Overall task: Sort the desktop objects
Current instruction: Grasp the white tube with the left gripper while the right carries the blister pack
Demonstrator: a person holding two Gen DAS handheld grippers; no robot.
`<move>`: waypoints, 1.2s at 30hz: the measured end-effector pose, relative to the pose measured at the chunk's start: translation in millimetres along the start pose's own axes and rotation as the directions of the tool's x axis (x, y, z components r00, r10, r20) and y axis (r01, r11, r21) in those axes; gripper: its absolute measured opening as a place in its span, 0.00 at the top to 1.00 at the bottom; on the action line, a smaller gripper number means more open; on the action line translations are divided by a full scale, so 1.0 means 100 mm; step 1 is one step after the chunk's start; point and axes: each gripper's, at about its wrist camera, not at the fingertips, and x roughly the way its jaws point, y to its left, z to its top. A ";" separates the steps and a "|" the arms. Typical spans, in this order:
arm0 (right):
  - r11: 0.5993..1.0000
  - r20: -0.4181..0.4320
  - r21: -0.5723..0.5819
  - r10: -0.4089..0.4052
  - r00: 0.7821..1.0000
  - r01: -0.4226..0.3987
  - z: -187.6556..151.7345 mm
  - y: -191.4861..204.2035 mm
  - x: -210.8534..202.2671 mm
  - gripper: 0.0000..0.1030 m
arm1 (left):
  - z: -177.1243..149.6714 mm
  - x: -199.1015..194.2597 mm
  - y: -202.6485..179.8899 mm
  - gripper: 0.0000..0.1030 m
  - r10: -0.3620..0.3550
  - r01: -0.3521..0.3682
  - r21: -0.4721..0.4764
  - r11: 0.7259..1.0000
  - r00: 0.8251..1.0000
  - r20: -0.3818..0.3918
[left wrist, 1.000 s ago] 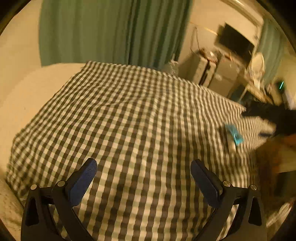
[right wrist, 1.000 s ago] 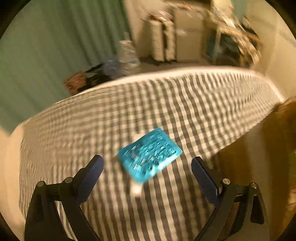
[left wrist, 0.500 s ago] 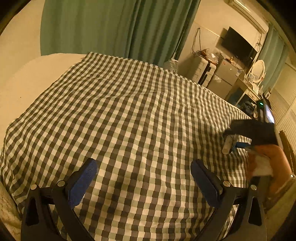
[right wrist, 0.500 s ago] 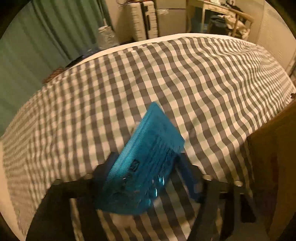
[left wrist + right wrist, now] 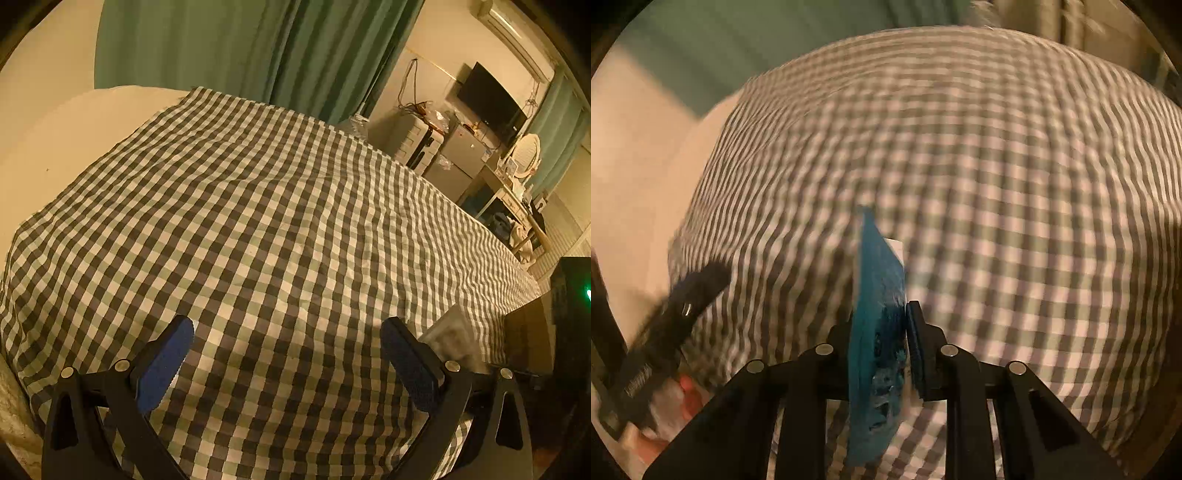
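Observation:
In the right wrist view my right gripper [image 5: 881, 321] is shut on a flat blue packet [image 5: 877, 295] and holds it edge-on above the checked cloth [image 5: 997, 166]; a white strip shows behind the packet's top. The view is blurred. In the left wrist view my left gripper [image 5: 286, 338] is open and empty, low over the near part of the checked cloth [image 5: 277, 206]. A blurred pale clear object [image 5: 452, 338] lies on the cloth just behind the left gripper's right finger.
The cloth's right edge drops to a dark wooden surface [image 5: 524, 339]. Green curtains [image 5: 240, 48], drawers and a small fridge [image 5: 458, 158] stand beyond the far edge. The other gripper [image 5: 665, 332] shows blurred at the left of the right wrist view.
My right gripper closed on the blue packet, lifted it off the cloth and swung left with it. The left gripper stayed open and shifted slightly; the right hand left its view.

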 end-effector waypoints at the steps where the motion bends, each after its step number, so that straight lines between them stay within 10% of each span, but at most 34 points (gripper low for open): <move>1: 0.998 0.005 -0.045 -0.050 0.999 0.050 -0.01 0.07 0.00 0.54 | -0.01 0.02 0.00 0.00 0.001 -0.001 -0.001 1.000 1.000 -0.010; 6: 0.999 0.008 -0.015 -0.045 0.999 0.045 -0.08 -0.04 -0.11 0.44 | -0.05 0.06 -0.05 0.00 -0.001 0.002 0.024 1.000 0.999 -0.042; 9: 0.995 -0.053 -0.012 -0.097 0.994 0.097 -0.16 -0.07 -0.02 0.92 | -0.08 0.07 -0.08 0.00 -0.007 0.008 0.036 0.999 0.999 -0.050; 15: 0.983 0.016 -0.045 -0.178 0.984 0.178 -0.24 -0.05 -0.32 0.92 | -0.17 -0.04 -0.33 0.00 0.001 0.003 0.143 0.990 1.000 -0.029; 22: 0.948 0.109 0.011 -0.318 0.942 0.319 -0.27 -0.18 -0.68 0.92 | -0.45 0.32 -1.22 0.02 0.111 -0.030 0.493 0.869 0.985 -0.136; 23: 0.947 0.116 0.015 -0.319 0.941 0.320 -0.29 -0.20 -0.73 0.92 | -0.48 0.41 -1.25 0.24 0.118 -0.016 0.501 0.865 0.978 -0.172; 24: 0.947 0.122 0.020 -0.320 0.939 0.320 -0.25 -0.23 -0.74 0.92 | -0.52 0.52 -1.25 0.73 0.089 0.047 0.489 0.871 0.964 -0.252; 29: 0.973 0.135 0.053 -0.228 0.964 0.223 -0.28 -0.22 -0.96 0.92 | -0.37 0.34 -1.14 0.82 0.000 0.116 0.397 0.911 0.960 -0.281; 36: 0.982 0.167 0.081 -0.184 0.969 0.172 -0.49 -0.44 -1.76 0.92 | -0.25 -0.94 -1.77 0.82 -0.161 0.203 0.494 0.846 0.979 -0.126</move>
